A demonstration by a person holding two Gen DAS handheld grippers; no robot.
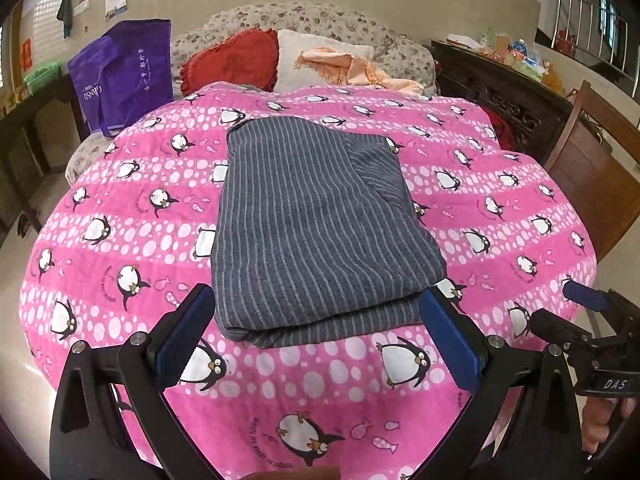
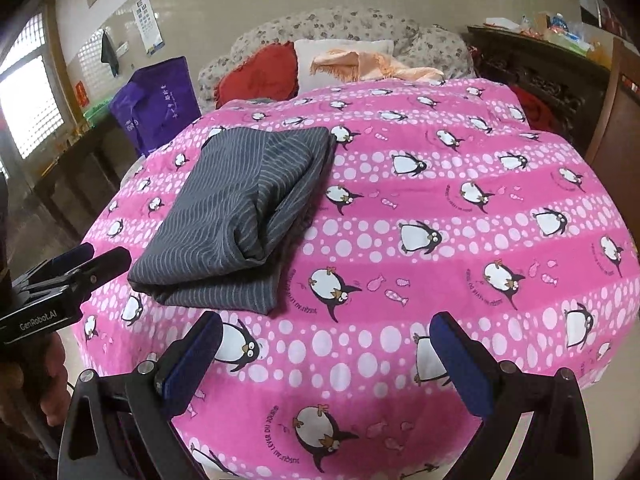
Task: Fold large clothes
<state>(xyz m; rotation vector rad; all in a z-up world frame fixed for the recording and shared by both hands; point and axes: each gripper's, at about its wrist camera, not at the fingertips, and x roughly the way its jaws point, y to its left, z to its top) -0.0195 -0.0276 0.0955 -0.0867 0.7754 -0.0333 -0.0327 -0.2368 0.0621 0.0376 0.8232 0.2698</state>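
A grey striped garment (image 1: 316, 220) lies folded into a thick rectangle on the pink penguin blanket (image 1: 120, 248). My left gripper (image 1: 316, 320) is open, its blue pads either side of the garment's near edge and just above it, holding nothing. In the right wrist view the same garment (image 2: 232, 216) sits left of centre on the blanket (image 2: 440, 208). My right gripper (image 2: 328, 344) is open over bare blanket, to the right of the garment's near corner. The left gripper (image 2: 94, 258) shows at the left edge, and the right gripper (image 1: 580, 300) at the right edge of the left view.
Behind the blanket stands a floral sofa (image 1: 320, 20) with a red cushion (image 1: 236, 60), a white pillow (image 1: 316, 52) and an orange scarf (image 1: 356, 68). A purple bag (image 1: 124, 72) is at back left. A dark wooden cabinet (image 1: 500, 92) and chair (image 1: 592, 152) stand at right.
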